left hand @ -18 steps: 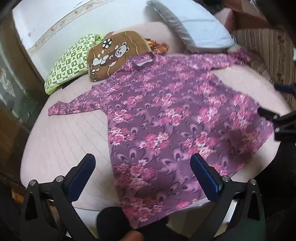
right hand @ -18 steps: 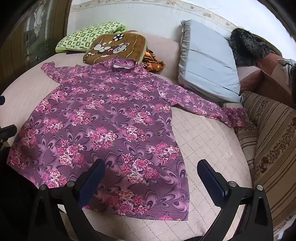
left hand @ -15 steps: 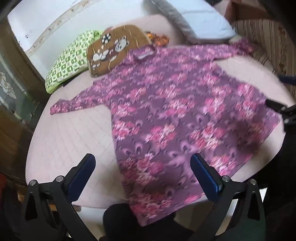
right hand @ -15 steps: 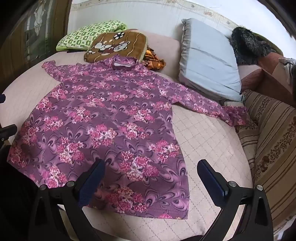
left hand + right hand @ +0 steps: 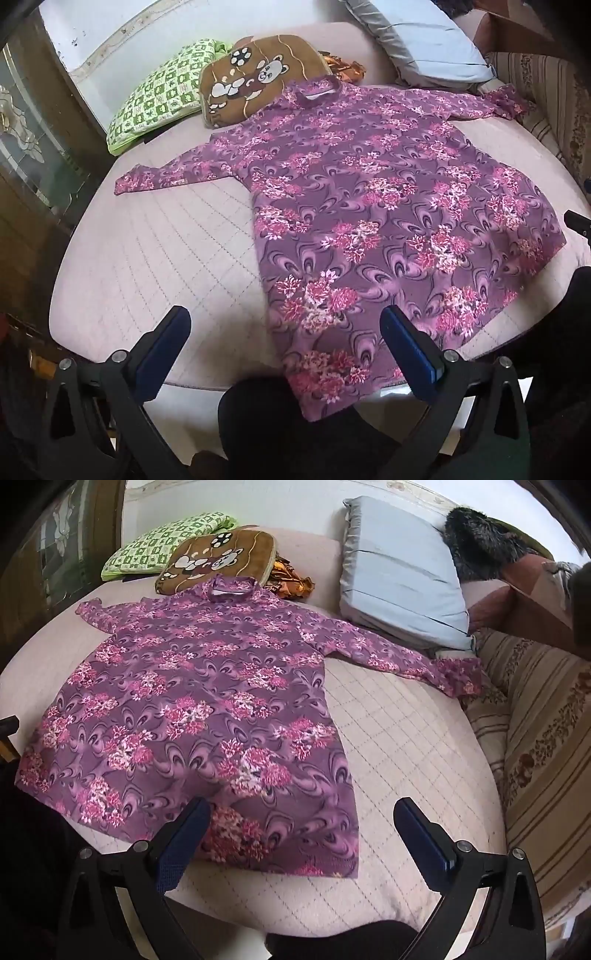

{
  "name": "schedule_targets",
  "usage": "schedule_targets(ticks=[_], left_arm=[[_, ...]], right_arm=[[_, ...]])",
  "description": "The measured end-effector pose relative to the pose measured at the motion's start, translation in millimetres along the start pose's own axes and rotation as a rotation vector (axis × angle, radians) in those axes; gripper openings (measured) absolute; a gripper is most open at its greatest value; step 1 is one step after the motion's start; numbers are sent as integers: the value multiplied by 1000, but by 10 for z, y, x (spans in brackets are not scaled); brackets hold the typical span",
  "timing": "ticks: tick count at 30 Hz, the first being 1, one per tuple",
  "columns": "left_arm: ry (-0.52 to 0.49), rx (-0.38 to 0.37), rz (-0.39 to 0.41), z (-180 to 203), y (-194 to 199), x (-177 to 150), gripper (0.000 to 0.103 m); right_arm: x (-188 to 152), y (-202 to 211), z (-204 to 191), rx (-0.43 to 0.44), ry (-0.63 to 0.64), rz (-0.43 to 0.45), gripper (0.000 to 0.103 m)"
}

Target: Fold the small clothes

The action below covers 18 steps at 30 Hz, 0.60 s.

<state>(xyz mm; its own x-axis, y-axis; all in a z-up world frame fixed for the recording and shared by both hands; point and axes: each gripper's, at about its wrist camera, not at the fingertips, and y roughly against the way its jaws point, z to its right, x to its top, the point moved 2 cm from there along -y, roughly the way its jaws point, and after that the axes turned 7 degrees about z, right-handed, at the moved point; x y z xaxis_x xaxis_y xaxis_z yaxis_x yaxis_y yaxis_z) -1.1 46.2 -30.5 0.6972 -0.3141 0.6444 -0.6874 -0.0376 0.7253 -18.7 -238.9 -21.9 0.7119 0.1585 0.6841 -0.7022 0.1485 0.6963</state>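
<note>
A purple long-sleeved dress with pink flowers (image 5: 369,206) lies flat on the pale quilted bed (image 5: 166,258), collar at the far side, sleeves spread out. It also shows in the right wrist view (image 5: 192,716). My left gripper (image 5: 284,350) is open and empty, held above the hem's near left corner. My right gripper (image 5: 301,834) is open and empty, held above the hem's near right corner. Neither touches the cloth. The right gripper's tip (image 5: 578,223) peeks in at the left view's right edge.
At the head of the bed lie a green checked pillow (image 5: 162,92), a brown bear cushion (image 5: 255,77), an orange cloth (image 5: 290,579) and a light blue pillow (image 5: 399,576). A striped blanket (image 5: 546,738) lies along the right. A glass-fronted cabinet (image 5: 26,147) stands at the left.
Both grippers have shifted slightly, the left one sideways to the left over the bed. The dress lies as before. Both stay open.
</note>
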Motion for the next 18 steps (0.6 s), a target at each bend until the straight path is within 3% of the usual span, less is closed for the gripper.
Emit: schedule_targets(ticks=[18], left_arm=[[34,-21,26,-84,126,-118,103]], right_arm=[[-35,217,-38,-17,38,20,100]])
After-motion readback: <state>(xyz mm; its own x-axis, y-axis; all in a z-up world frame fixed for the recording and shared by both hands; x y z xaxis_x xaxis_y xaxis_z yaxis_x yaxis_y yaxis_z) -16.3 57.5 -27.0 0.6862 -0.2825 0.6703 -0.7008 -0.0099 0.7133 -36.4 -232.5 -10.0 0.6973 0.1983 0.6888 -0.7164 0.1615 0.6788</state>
